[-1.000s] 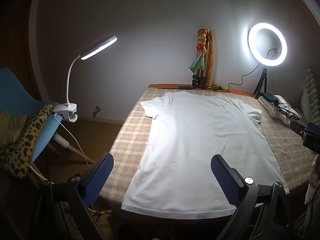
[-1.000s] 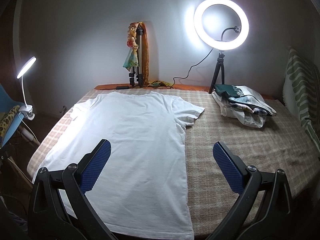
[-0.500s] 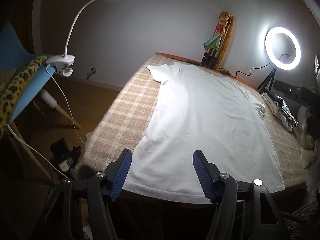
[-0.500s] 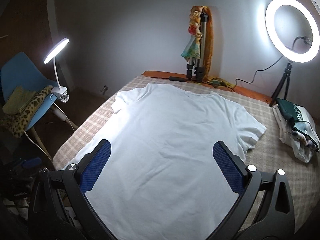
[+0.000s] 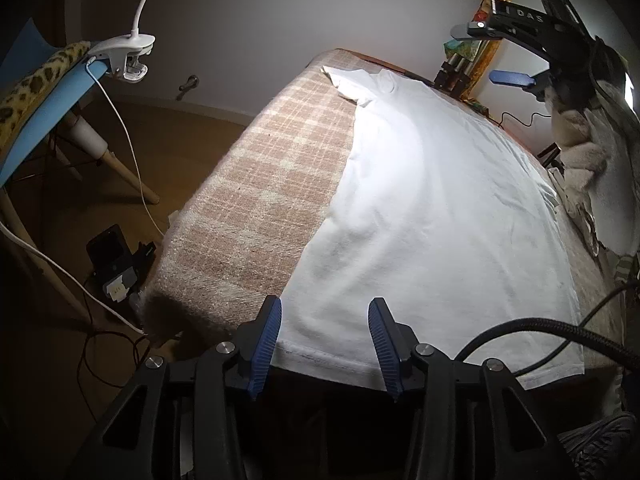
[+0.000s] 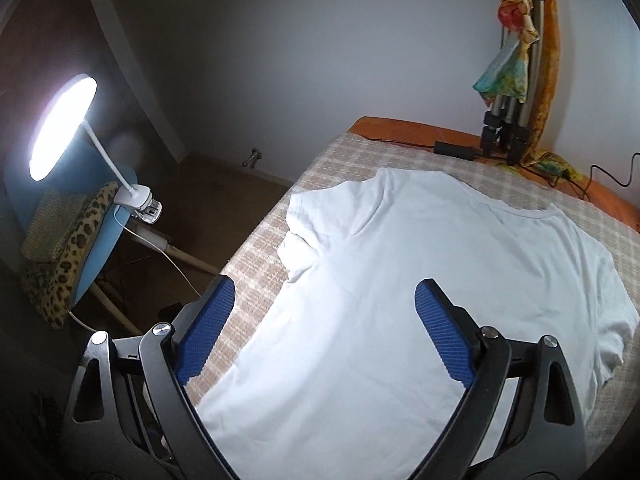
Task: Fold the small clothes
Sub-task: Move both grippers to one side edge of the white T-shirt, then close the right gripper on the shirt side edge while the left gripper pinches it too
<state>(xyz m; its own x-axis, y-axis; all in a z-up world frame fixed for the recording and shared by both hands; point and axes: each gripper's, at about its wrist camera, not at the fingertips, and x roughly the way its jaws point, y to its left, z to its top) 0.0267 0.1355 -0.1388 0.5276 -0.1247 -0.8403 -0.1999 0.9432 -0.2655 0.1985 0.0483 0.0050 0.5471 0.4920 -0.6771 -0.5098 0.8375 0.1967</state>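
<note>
Checked tabletop (image 5: 256,184) carries a limp, light white T-shirt (image 5: 432,208); my left gripper (image 5: 325,334) and right gripper (image 6: 320,332), fingers spread, I'd pinch hem corner and sleeve at the left edge.

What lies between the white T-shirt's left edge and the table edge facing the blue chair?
In the left wrist view, only a bare strip of the plaid tablecloth separates the white cotton T-shirt from that edge; nothing rests on it.

T-shirt (image 6: 420,280) on blanket (image 5: 260,184) (flat)
</note>
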